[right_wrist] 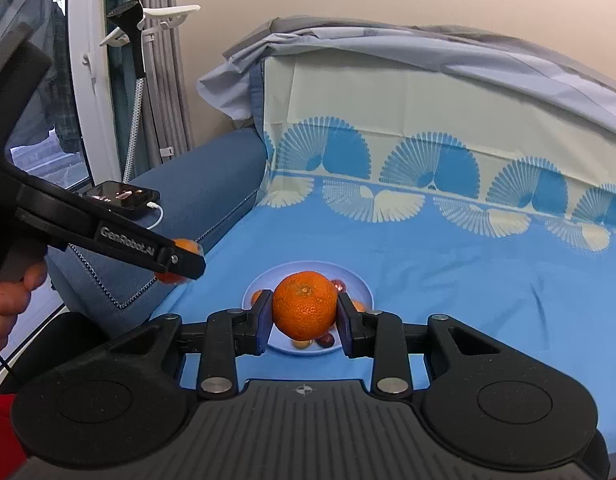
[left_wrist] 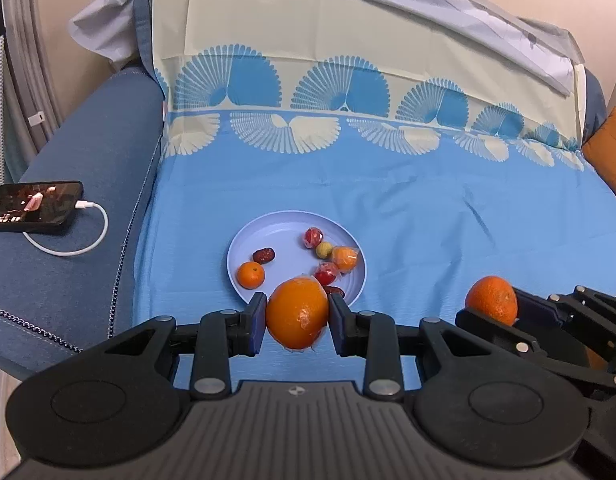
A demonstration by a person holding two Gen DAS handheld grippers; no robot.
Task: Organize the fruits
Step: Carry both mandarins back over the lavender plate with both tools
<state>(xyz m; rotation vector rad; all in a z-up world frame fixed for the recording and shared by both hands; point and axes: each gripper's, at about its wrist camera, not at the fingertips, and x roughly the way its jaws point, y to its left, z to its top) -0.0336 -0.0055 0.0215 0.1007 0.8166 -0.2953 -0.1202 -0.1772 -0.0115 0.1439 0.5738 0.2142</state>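
My left gripper (left_wrist: 296, 316) is shut on a smooth orange (left_wrist: 296, 314), held just in front of the near rim of a pale blue plate (left_wrist: 268, 232). My right gripper (right_wrist: 304, 312) is shut on a rough-skinned mandarin (right_wrist: 304, 305), hovering above the same plate (right_wrist: 268, 276). On the plate lie a small mandarin (left_wrist: 250, 275), a dark red date (left_wrist: 264, 255), a wrapped red fruit (left_wrist: 313, 237), a small yellow-green fruit (left_wrist: 324, 249) and a wrapped orange fruit (left_wrist: 343, 258). The right gripper with its mandarin (left_wrist: 492, 300) shows at the right of the left wrist view. The left gripper (right_wrist: 182, 258) shows at the left of the right wrist view.
The plate rests on a light blue cloth (left_wrist: 427, 216) with fan patterns over a blue sofa. A phone (left_wrist: 34, 207) on a white charging cable (left_wrist: 92, 232) lies on the sofa arm at left. A grey sheet (left_wrist: 427, 4) hangs over the backrest. A hand (right_wrist: 8, 304) grips the left handle.
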